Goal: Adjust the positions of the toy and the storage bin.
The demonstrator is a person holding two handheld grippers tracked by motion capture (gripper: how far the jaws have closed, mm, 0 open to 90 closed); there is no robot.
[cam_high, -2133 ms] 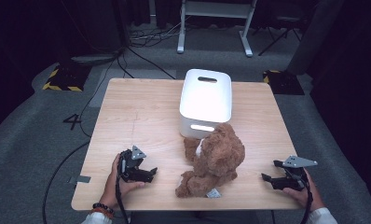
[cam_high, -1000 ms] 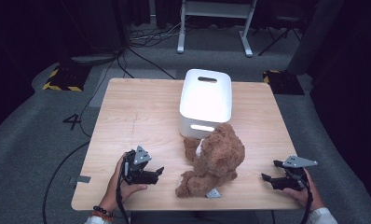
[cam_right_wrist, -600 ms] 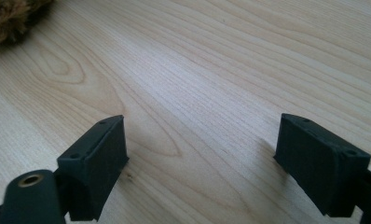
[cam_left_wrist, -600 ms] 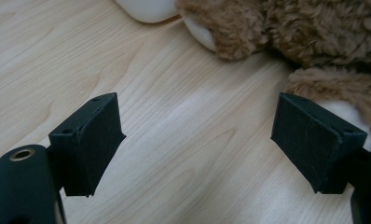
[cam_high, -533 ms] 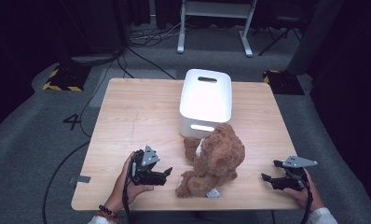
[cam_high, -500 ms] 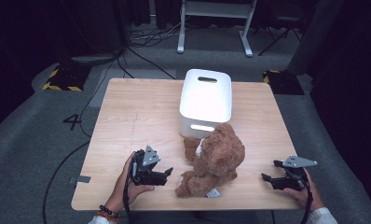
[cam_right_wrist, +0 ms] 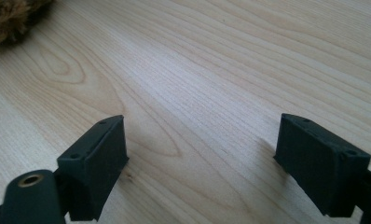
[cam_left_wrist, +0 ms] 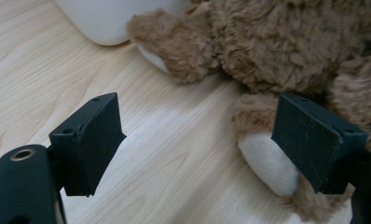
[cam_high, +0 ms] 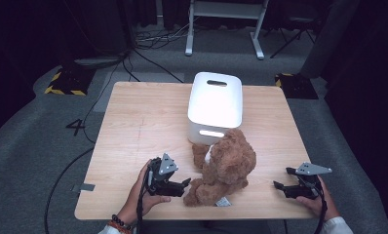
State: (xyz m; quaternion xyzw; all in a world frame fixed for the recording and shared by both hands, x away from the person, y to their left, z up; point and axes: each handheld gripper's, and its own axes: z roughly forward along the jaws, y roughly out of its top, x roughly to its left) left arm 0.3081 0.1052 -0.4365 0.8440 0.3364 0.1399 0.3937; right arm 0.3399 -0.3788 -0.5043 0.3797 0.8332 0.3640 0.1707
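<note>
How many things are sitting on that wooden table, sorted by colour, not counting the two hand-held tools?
Brown: 1, the teddy bear
White: 1, the bin, lying on its side behind the bear
Total: 2

On the table: one brown teddy bear near the front edge, one white bin toward the back edge, two grippers.
</note>
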